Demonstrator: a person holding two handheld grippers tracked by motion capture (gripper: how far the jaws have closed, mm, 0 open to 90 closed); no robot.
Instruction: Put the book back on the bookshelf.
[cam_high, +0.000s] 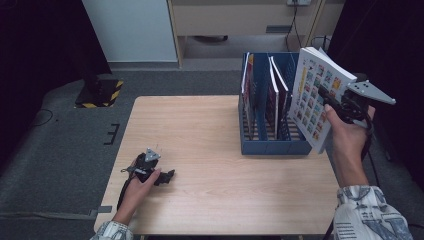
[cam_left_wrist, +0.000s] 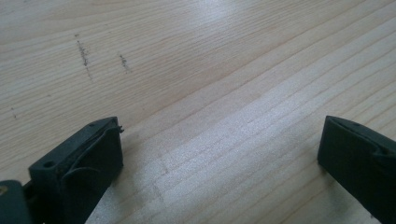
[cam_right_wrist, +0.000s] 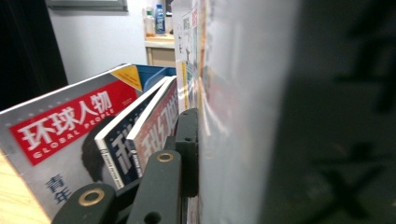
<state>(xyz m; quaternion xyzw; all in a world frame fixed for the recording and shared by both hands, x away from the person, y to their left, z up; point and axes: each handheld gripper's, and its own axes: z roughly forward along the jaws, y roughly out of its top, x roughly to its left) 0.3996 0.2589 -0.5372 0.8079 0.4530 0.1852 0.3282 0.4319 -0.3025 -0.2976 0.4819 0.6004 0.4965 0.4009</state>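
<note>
— Starting with the big things: where does everything sit?

— A wooden table (cam_high: 210, 165) carries a blue file rack (cam_high: 272, 146) at its far right side, with magazines (cam_high: 274, 97) standing upright in its slots.

— And the white book?

— The book (cam_high: 315, 95) is held in the air, above and just beside the rack's right end, tilted, its cover of small coloured pictures facing the rack.

— How does it lie to the fingers?

— The right gripper (cam_high: 334, 102) pinches it at its right edge. In the right gripper view, one black finger (cam_right_wrist: 187, 149) presses flat against the cover; the book (cam_right_wrist: 243, 116) hides the other.

— The other hand?

— The left gripper (cam_high: 169, 175) rests low on the table's near left, well apart from the rack. Its fingers (cam_left_wrist: 88, 158) stand spread wide over bare wood.
</note>
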